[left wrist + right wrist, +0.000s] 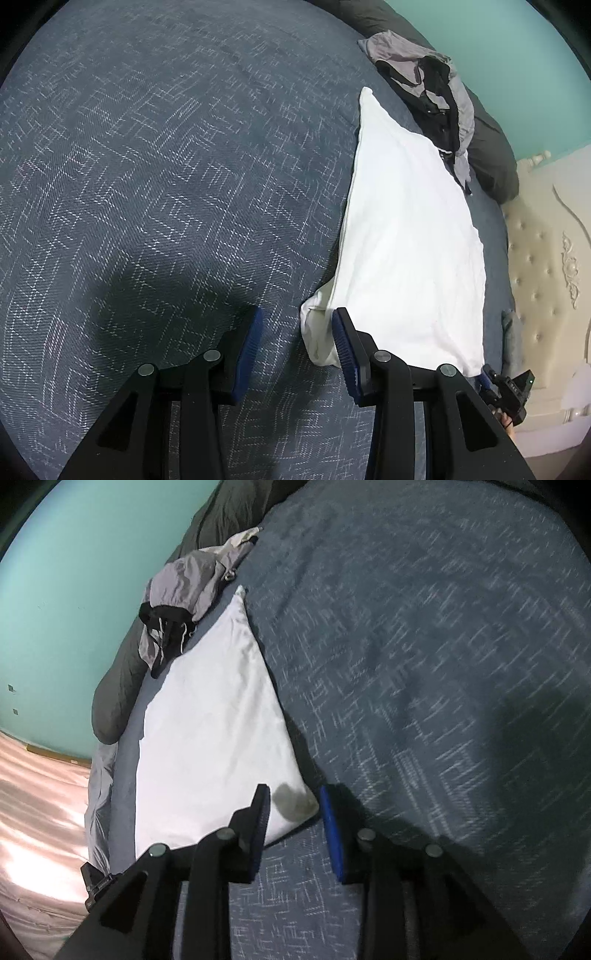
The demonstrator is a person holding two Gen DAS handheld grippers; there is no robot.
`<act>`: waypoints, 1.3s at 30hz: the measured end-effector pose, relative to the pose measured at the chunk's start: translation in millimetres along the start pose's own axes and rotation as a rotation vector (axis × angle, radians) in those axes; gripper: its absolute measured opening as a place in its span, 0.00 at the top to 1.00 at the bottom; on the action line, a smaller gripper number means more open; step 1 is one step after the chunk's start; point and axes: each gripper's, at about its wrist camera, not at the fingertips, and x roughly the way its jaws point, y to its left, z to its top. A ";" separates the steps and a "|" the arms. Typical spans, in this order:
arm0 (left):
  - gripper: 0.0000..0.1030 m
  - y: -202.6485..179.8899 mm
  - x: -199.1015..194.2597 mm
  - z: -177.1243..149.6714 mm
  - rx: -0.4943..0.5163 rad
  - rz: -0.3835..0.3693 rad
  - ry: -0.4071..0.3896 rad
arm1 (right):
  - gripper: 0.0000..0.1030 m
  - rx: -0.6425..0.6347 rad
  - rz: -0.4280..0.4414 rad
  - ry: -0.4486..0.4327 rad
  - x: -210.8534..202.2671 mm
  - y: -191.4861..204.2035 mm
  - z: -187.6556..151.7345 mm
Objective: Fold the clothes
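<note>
A white garment [410, 236] lies folded flat on the blue patterned bedspread [166, 166]; it also shows in the right wrist view [210, 731]. My left gripper [297, 325] is open and empty, its right finger at the garment's near corner. My right gripper [293, 805] is open and empty, straddling the garment's near right corner, which has a dark stain [291, 799]. A crumpled grey and black garment [432, 92] lies beyond the white one and shows in the right wrist view [184, 602] too.
A dark rolled duvet [491, 158] runs along the teal wall [74, 590]. A cream tufted headboard [543, 258] stands at the right in the left view. The other gripper's body [509, 391] shows low right. A pink satin cloth [37, 812] lies at the left.
</note>
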 end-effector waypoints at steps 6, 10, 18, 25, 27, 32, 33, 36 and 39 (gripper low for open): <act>0.58 -0.9 2.5 1.3 0.009 0.008 0.006 | 0.95 -0.007 -0.032 -0.024 -4.0 -4.7 -4.2; 0.58 -2.5 3.8 -0.4 0.014 0.022 0.009 | 0.95 -0.041 -0.073 -0.042 -11.8 -2.1 -3.1; 0.59 -3.5 -0.7 -6.2 0.015 0.042 0.008 | 0.95 -0.035 -0.070 -0.037 -10.8 -6.1 -4.4; 0.59 -8.2 -12.4 -18.2 -0.008 0.000 0.004 | 0.95 0.017 -0.045 -0.062 -11.4 -16.5 -9.6; 0.59 -10.1 -13.1 -20.6 -0.004 -0.009 0.008 | 0.95 0.002 -0.055 -0.070 -13.1 -13.5 -10.9; 0.59 -15.0 -7.5 -21.5 0.003 -0.011 0.018 | 0.95 0.003 -0.058 -0.081 -15.3 -12.9 -12.9; 0.59 -16.3 -5.8 -22.0 0.006 -0.005 0.021 | 0.95 0.005 -0.081 -0.088 -16.9 -13.5 -13.0; 0.60 -20.0 -1.6 -23.0 0.023 0.001 0.026 | 0.95 0.015 -0.108 -0.111 -24.3 -19.6 -12.4; 0.60 -20.7 3.5 -23.3 0.007 -0.007 0.027 | 0.95 -0.003 -0.122 -0.133 -32.1 -21.4 -11.5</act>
